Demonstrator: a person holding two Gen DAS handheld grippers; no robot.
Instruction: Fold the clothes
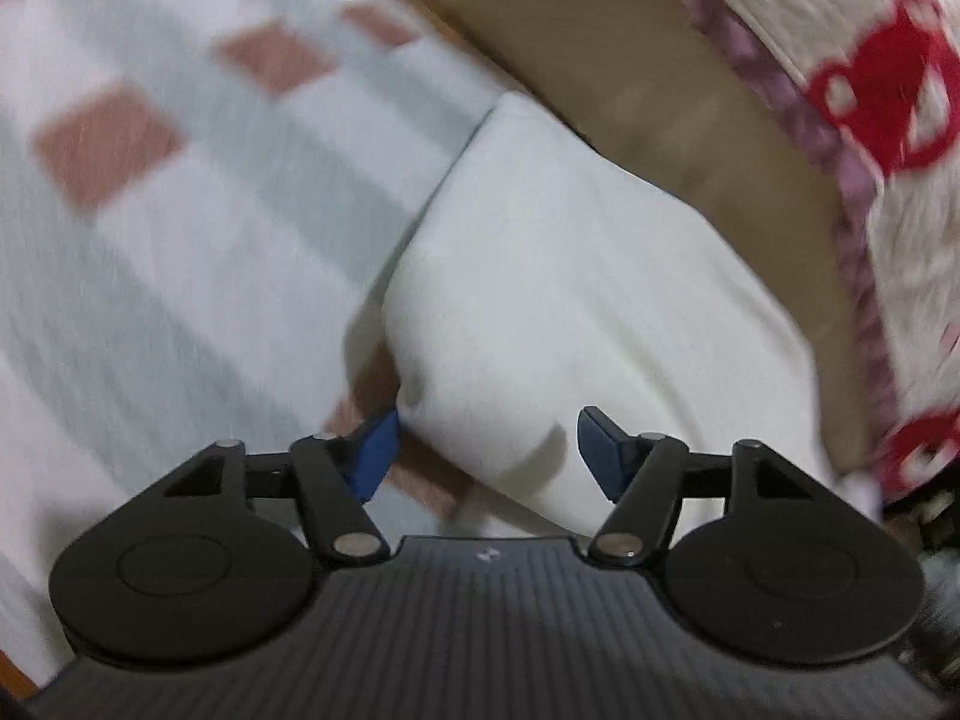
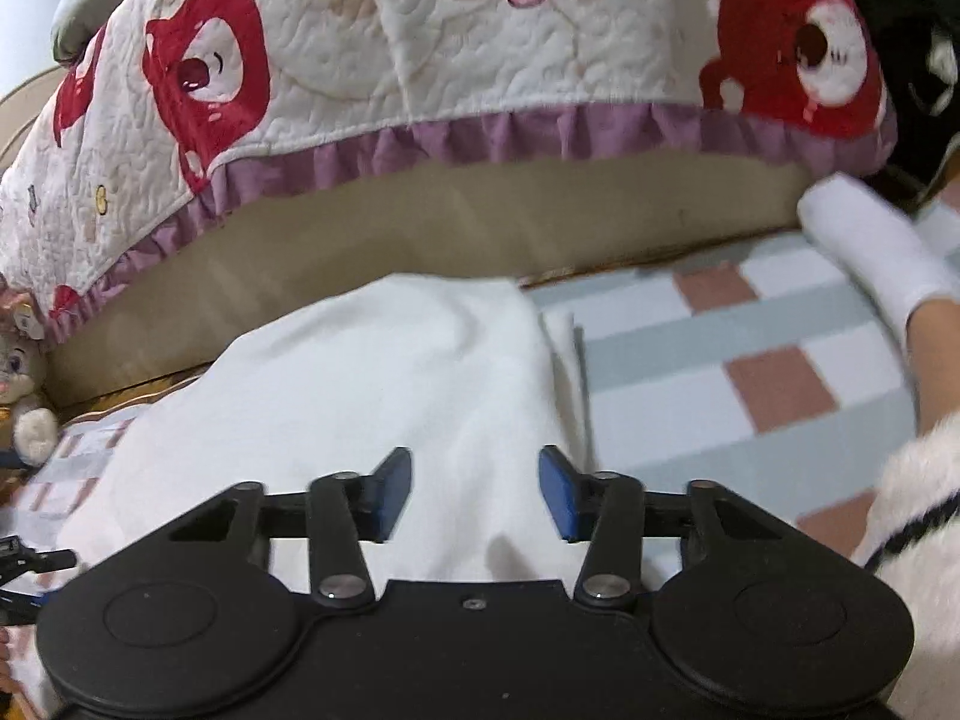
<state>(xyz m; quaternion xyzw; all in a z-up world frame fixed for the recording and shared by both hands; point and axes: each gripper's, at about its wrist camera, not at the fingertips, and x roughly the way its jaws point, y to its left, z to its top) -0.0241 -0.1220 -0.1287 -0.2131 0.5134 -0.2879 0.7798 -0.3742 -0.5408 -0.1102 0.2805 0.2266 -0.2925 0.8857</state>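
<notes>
A white garment (image 1: 558,276) lies folded on a checked rug (image 1: 180,228) beside a bed. In the left wrist view, my left gripper (image 1: 487,456) is open just above the garment's near corner, its blue pads (image 1: 375,450) spread to either side of the cloth. The same white garment (image 2: 384,384) fills the middle of the right wrist view, with a folded edge at its right side. My right gripper (image 2: 475,492) hovers open over the garment's near part, nothing held between its blue pads (image 2: 561,495). The left wrist view is blurred by motion.
A quilted bedspread with red bears and a purple frill (image 2: 468,138) hangs over a tan bed base (image 2: 420,228). A person's foot in a white sock (image 2: 870,240) rests on the rug (image 2: 750,360) at the right. A plush toy (image 2: 21,384) sits at the far left.
</notes>
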